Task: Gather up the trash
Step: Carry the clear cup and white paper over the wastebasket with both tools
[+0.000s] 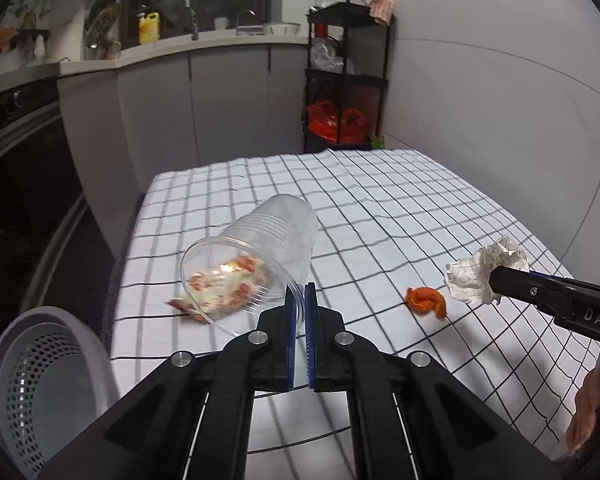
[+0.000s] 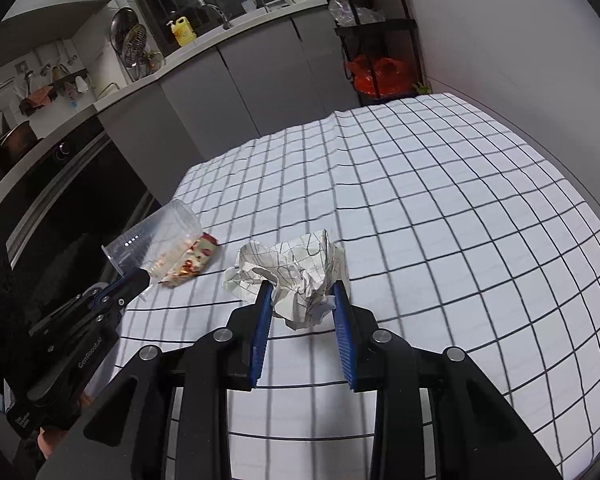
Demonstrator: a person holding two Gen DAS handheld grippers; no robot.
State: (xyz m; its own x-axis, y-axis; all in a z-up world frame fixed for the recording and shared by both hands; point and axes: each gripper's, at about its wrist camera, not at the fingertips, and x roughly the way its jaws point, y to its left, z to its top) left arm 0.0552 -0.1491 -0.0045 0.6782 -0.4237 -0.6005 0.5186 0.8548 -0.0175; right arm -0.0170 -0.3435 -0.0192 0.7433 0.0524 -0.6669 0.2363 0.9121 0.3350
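The left claw (image 1: 299, 294) is pinched together on the rim of a clear plastic cup (image 1: 268, 240), which hangs tilted, mouth toward the camera, over the checked worktop (image 1: 380, 208). Through the cup wall a red-and-white wrapper (image 1: 224, 284) shows, blurred; from the right wrist view it seems to lie on the cloth just behind the cup, though whether the two touch is unclear. The right claw (image 2: 302, 296) is clamped on a crumpled ball of checked paper (image 2: 296, 268), lifted off the cloth. An orange peel (image 1: 426, 300) lies on the worktop just beside that paper. A grey perforated basket (image 1: 40, 384), cut off by the frame, sits at the lower left.
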